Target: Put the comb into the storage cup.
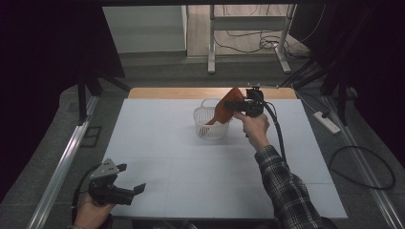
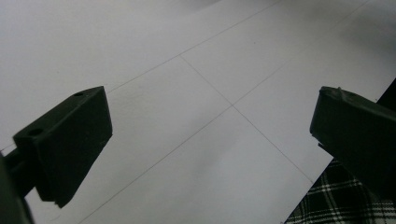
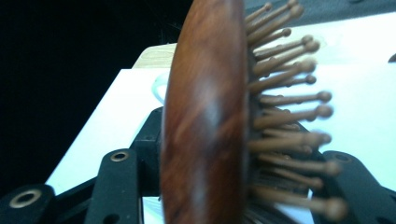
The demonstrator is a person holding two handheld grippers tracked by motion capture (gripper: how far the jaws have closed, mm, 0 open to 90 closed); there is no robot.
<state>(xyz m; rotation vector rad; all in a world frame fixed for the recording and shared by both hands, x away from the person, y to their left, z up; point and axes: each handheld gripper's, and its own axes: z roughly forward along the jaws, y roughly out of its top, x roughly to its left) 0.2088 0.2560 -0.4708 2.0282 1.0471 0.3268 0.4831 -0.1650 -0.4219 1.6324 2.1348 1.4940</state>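
1. High view: the right gripper [image 1: 237,109] holds a wooden brush [image 1: 225,108] over the white basket [image 1: 206,129], which stands on the far middle of the white table [image 1: 157,143].
2. The brush's long axis slants: its broad head is up at the far right, at the gripper, and its narrow end points down and left into the basket.
3. The right hand [image 1: 255,130] grips its tool just right of the basket, a plaid sleeve [image 1: 286,191] trailing toward the near edge.
4. The left gripper [image 1: 131,177] rests at the near left corner of the table, well apart from the basket, its jaws wide with nothing between them.
5. Left gripper view: both black jaws stand far apart over bare table [image 2: 187,70] marked with thin lines; a bit of plaid cloth [image 2: 336,200] shows at the lower right.
6. Right gripper view: the brush [image 3: 205,121] stands edge-on between the jaws, smooth brown back to the left, bristles [image 3: 289,112] pointing right.
7. The jaws sit narrow on either side of the head; whether the pads press it I cannot tell for sure, though the brush hangs from them in the high view.
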